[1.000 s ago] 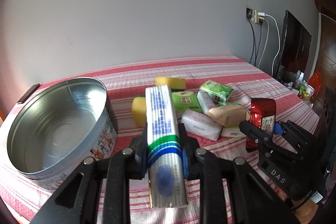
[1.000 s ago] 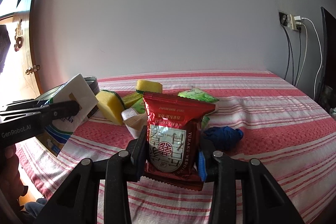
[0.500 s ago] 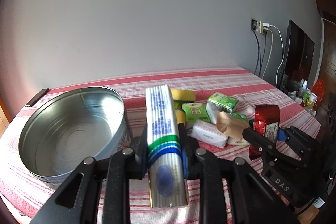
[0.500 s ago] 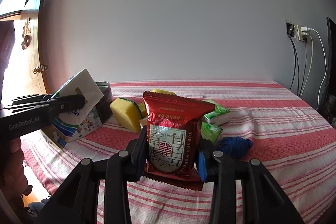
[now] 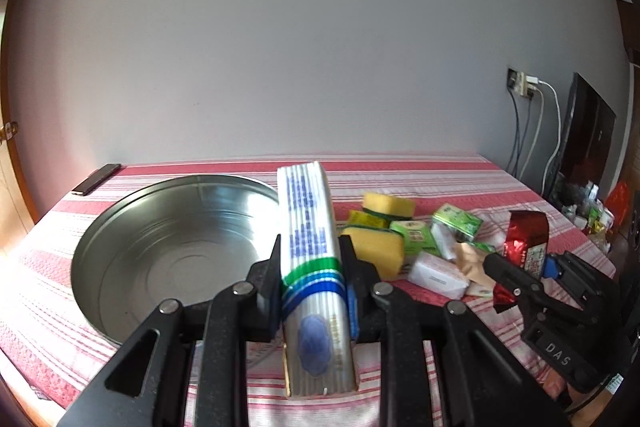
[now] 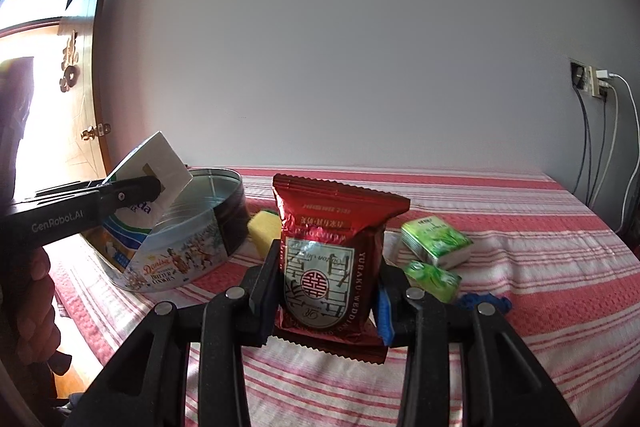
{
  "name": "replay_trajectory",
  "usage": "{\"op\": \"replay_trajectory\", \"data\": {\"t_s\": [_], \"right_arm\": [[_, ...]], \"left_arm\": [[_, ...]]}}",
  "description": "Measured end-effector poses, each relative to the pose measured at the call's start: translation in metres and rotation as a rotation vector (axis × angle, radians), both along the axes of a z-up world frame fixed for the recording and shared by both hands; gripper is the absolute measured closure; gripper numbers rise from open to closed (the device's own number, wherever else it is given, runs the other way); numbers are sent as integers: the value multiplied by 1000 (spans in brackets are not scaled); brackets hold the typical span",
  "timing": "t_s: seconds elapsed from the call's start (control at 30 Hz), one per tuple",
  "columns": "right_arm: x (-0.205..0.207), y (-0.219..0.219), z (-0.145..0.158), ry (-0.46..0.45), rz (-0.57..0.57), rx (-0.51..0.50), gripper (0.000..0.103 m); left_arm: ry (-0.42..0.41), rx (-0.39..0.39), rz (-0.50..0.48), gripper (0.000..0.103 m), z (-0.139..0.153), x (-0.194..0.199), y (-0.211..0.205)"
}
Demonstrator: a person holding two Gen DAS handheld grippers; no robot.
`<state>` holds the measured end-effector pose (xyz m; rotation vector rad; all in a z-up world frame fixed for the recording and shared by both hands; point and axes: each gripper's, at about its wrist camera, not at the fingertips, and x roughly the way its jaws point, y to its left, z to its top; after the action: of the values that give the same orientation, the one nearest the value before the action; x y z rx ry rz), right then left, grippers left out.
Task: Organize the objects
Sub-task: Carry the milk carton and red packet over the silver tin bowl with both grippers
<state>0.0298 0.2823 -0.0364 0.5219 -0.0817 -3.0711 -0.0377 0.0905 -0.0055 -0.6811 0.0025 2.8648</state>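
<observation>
While hanging over the rim of the round Danisa butter cookie tin (image 5: pixel 172 251), gripping an upright white tissue pack (image 5: pixel 308 211) with blue print and green and blue bands between both fingers of the left hand-held gripper (image 5: pixel 310 251), closed tight on the pack's sides. Seen from the right wrist, tilting that pack above the tin's near wall, with the tin's shiny inside lying bare. Clamping a red foil snack packet (image 6: pixel 328 227) upright in the right hand-held gripper (image 6: pixel 330 267), fingers pressing in on both edges of it, and holding it above the red-and-white striped tabletop (image 6: pixel 520 207), to the right of the tin. Leaving a loose pile between the tin and the right hand-held gripper: two yellow sponges (image 5: pixel 376 251) with green backing, one nearer and one farther back, several green tissue packets (image 6: pixel 434 241), a white wrapped packet (image 5: pixel 438 275) and a tan paper piece (image 5: pixel 472 261), all lying close together and partly touching. Resting just beside the nearer green packet, a crumpled blue cloth (image 6: pixel 484 303), partly hidden behind the right finger. Lying at the far left edge of the tabletop, well apart from the pile, a dark phone (image 5: pixel 96 179). Hanging on the wall at the right, a socket with chargers (image 6: pixel 596 83) and trailing cables.
</observation>
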Motion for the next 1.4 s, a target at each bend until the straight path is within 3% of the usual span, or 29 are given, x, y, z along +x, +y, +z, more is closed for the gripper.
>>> {"op": "replay_trajectory", "data": {"t_s": [0.37,0.9,1.4], "right_arm": [[-30,-37,23,0,124,5,62],[-70,-83,34,-42,264,-7,62],[-115,-112,36,-123,341,-12,62]], "left_arm": [[5,23,89,81,6,-2,-45],[2,38,194,81,7,-12,-99],[-78,4,236,81,-10,-44,-129]]}}
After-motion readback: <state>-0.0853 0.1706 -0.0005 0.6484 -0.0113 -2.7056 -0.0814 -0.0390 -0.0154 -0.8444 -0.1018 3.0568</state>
